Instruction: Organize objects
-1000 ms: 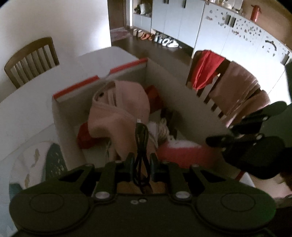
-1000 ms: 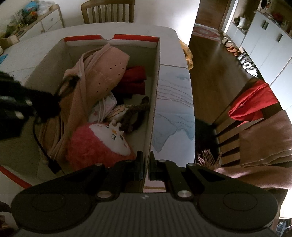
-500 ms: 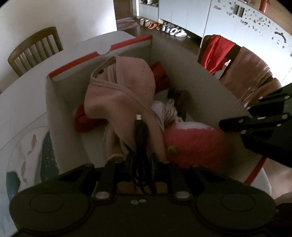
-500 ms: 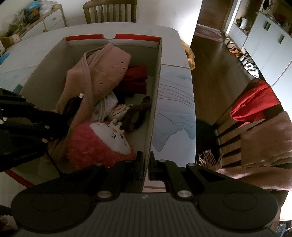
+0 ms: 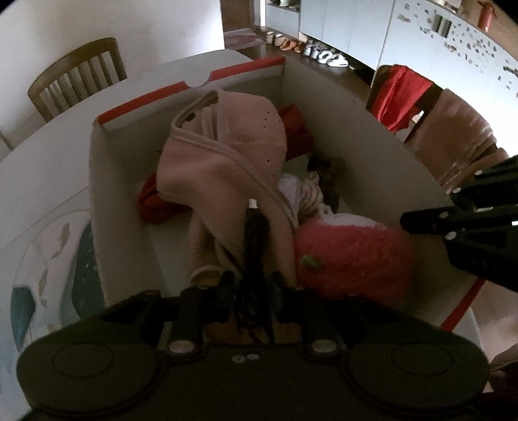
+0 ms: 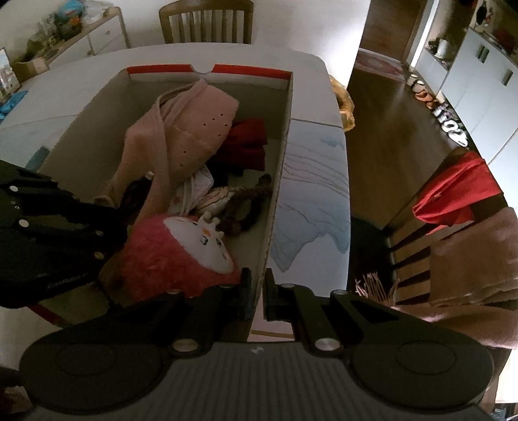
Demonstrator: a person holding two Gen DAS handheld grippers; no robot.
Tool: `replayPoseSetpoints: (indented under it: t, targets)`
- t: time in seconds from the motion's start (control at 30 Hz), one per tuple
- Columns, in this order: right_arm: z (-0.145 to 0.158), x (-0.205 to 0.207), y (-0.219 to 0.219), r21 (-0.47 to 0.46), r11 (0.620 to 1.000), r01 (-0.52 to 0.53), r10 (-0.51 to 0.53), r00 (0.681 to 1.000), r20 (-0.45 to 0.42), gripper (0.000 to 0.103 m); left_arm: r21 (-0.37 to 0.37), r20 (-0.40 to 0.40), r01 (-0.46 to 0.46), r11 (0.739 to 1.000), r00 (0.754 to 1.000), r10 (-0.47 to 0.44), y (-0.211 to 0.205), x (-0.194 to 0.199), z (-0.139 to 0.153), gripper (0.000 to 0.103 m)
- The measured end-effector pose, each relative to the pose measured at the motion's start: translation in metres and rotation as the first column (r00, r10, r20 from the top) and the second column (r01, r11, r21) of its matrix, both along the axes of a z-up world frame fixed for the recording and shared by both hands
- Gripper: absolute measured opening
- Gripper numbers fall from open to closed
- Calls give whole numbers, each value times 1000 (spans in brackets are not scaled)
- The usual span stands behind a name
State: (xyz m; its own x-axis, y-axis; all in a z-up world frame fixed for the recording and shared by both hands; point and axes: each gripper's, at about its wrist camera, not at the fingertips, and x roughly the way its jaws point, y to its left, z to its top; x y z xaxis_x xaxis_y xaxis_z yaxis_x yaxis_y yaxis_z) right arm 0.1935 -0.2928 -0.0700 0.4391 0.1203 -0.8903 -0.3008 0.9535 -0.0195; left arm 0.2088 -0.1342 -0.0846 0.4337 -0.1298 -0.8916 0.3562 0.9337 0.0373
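Note:
A white cardboard box (image 5: 97,181) with red-edged flaps stands on the table. It holds a pink garment (image 5: 226,155), red cloth (image 5: 298,129), a brown doll (image 6: 239,200) and a pink plush (image 5: 349,256) with a white face. My left gripper (image 5: 251,285) hangs over the box's near end, above the garment. Its jaws are opening, and a bundled black cable (image 5: 255,233) still stands between them with a thin gap at each side. My right gripper (image 6: 255,291) is shut on the box's right wall (image 6: 281,145) at its near corner.
The table (image 5: 48,155) carries a printed mat (image 6: 314,200) right of the box. Wooden chairs stand at the far side (image 6: 207,19) and at the right, draped with red and pink cloths (image 6: 459,191). A sideboard (image 6: 64,35) with clutter is at back left.
My left gripper has sunk a little closer over the box's contents, and its fingers have spread apart from the cable. The right gripper has stayed on the box wall.

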Motion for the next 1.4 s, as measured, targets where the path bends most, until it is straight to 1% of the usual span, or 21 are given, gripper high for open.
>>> replayPoseSetpoints:
  t: [0.07, 0.23, 0.33, 0.37, 0.43, 0.57, 0.73, 0.87, 0.97, 1.03, 1.1, 1.23, 1.27, 1.33, 1.4]
  targets:
    - [2, -1, -1, 6, 1000, -8, 8, 1000, 5, 5, -7, 8, -11, 1000, 1000, 11, 2, -3, 3, 27]
    - [9, -5, -5, 23, 999, -31, 30, 999, 26, 6, -21, 56, -41, 999, 998, 42, 5, -14, 17, 46]
    - [15, -7, -9, 39, 998, -38, 36, 998, 41, 6, -35, 90, -62, 997, 994, 65, 8, -21, 27, 54]
    - [17, -8, -10, 43, 998, -41, 39, 998, 49, 6, -40, 103, -69, 997, 992, 73, 10, -24, 32, 55]
    - [22, -11, -12, 49, 998, -45, 41, 997, 72, 6, -56, 127, -75, 996, 989, 82, 12, -30, 39, 63]
    - [35, -16, -16, 60, 997, -44, 38, 994, 107, 6, -74, 184, -79, 994, 979, 92, 14, -42, 56, 67]
    - [51, -26, -18, 78, 996, -32, 21, 989, 146, 6, -121, 247, -68, 990, 964, 97, 24, -56, 77, 80]
    - [63, -37, -14, 102, 995, -22, 3, 984, 180, 7, -144, 291, -56, 988, 952, 97, 36, -67, 90, 85]
    - [73, -48, -9, 116, 993, -4, -21, 977, 214, 8, -163, 314, -50, 985, 944, 100, 46, -74, 99, 91]
    - [81, -57, -5, 121, 993, 5, -34, 970, 241, 8, -171, 330, -52, 984, 938, 107, 52, -79, 103, 97]
    - [86, -65, -1, 138, 990, 11, -46, 967, 251, 8, -176, 355, -48, 983, 928, 109, 60, -85, 108, 99]
    - [94, -85, 10, 156, 988, 22, -68, 953, 296, 8, -187, 383, -37, 982, 918, 107, 71, -96, 112, 101]
    - [96, -89, 11, 168, 986, 23, -74, 951, 301, 10, -198, 387, -35, 980, 916, 111, 74, -99, 112, 101]
    - [99, -98, 16, 180, 984, 19, -76, 946, 314, 17, -220, 398, -38, 975, 909, 125, 80, -104, 113, 101]
    - [102, -106, 21, 182, 983, 13, -74, 939, 335, 33, -223, 407, -33, 974, 905, 124, 85, -109, 113, 101]
